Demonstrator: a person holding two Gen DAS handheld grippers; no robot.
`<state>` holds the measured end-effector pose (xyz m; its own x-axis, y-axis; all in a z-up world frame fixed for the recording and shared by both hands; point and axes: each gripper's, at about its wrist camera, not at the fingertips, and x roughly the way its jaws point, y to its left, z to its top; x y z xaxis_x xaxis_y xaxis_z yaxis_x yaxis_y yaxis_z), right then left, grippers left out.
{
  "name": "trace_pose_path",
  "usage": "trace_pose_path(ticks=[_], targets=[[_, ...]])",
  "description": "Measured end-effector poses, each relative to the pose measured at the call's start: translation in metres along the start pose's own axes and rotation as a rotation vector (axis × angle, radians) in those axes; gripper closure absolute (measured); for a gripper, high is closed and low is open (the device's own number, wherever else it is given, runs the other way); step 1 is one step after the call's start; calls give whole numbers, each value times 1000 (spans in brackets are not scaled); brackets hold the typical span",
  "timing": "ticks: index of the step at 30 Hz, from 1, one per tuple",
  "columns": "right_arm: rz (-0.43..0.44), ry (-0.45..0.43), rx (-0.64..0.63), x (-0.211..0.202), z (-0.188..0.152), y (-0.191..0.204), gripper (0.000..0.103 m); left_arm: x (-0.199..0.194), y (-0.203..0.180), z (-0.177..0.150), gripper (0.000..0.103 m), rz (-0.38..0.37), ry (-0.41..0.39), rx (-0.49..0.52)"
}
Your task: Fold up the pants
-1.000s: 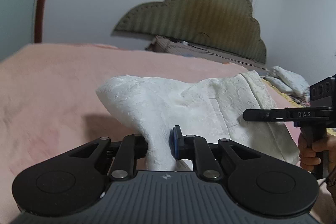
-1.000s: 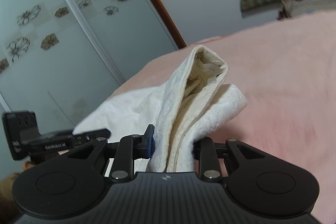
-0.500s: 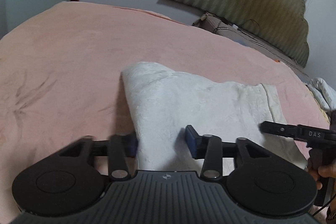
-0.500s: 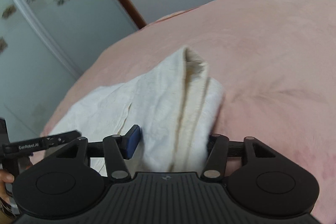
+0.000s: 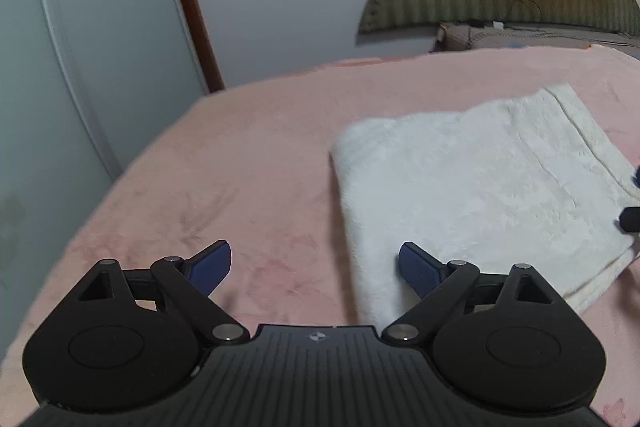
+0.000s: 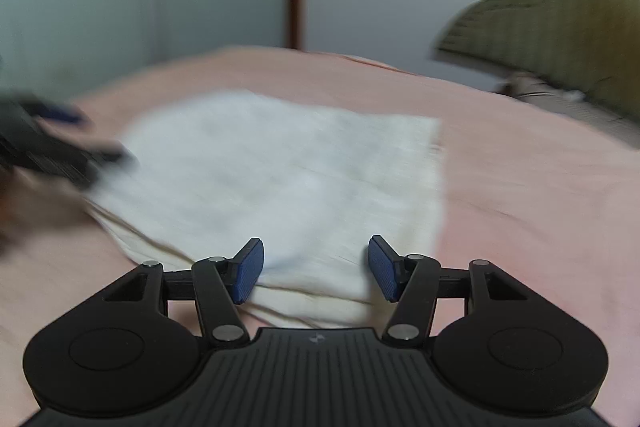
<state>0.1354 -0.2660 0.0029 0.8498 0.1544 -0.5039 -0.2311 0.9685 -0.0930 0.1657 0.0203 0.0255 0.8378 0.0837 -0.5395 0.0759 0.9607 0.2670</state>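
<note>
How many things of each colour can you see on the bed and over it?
White: 1, the folded pants
Pink: 1, the blanket under them
Black with blue pads: 2, the left claw and the right claw, both open and holding nothing
Total: 4

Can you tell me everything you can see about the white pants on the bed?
The white pants are folded into a flat, roughly rectangular stack lying on the pink blanket. The cloth looks soft and faintly textured, cream-white. Several layers show at the near edge in the right wrist view, and a seam strip runs along the far side in the left wrist view. Nothing grips them: only the blanket beneath touches them as far as the views show.
</note>
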Motion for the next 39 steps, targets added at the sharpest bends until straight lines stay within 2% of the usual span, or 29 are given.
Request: trace_pose_path(ticks=[1,4,5,7,8,11,13,16,19,21,23,28,32,34,36,39], targets=[[-34,-4,15,-6,-3,-1,45,-7,1,1,12,21,-14,-6],[-18,-38,134,-27,-5,-5,42,-28,2,0,11,39,-29,-34],[-5,-48,137,-31,-6,0,29,-33,0,-2,11,21,-28,-42],[9,-61,93,-36,-9,16,20,-40,-9,-6,5,-25,-31,-25],[16,-63,60,-36,-12,24,20,-38,-17,-9,4,-20,-32,12],[10,9,-7,-24,-19,42,20,-25,-35,-22,4,54,-17,107],[-19,77,15,-20,-25,47,20,-26,-30,-24,6,73,-2,60],[-8,62,126,-36,-28,45,19,-44,-21,-24,6,41,1,-27],[9,67,317,-50,-35,44,3,-64,-21,-30,5,4,10,-86],[16,109,384,-55,-41,51,3,-72,-27,-36,5,-26,31,-103],[14,138,345,-58,-43,64,3,-75,-36,-41,5,-41,48,-100],[-103,155,172,-69,-40,96,3,-75,-44,-60,4,-29,93,-90],[-192,179,103,-63,-34,104,3,-68,-38,-66,4,-25,138,-122],[-217,159,84,-59,-35,104,3,-67,-36,-66,4,-23,138,-138],[-207,144,108,-56,-36,99,3,-67,-36,-66,4,-24,136,-144],[-143,134,189,-53,-40,86,3,-65,-37,-65,4,-31,144,-147]])
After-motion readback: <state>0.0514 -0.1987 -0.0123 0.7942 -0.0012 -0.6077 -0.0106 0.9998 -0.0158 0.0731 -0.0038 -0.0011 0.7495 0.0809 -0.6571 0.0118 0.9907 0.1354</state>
